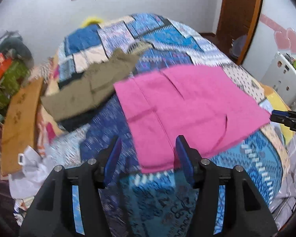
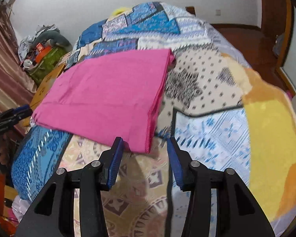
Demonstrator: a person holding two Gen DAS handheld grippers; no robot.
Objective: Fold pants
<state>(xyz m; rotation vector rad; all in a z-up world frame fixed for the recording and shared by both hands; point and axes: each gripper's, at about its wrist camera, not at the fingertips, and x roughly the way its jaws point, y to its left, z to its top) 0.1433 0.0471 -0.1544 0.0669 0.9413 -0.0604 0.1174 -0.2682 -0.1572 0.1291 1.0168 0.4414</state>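
The pink pants lie folded flat on the patterned bedspread; they also show in the right wrist view. My left gripper is open and empty, its jaws standing just before the pants' near edge. My right gripper is open and empty, just short of the pants' near right corner. The right gripper's tip shows at the left wrist view's right edge; the left gripper's tip shows at the right wrist view's left edge.
Olive-brown clothes and a dark garment lie on the bed's far left. An orange board, a white plastic bag and cluttered boxes sit left of the bed. A wooden door and a white appliance stand to the right.
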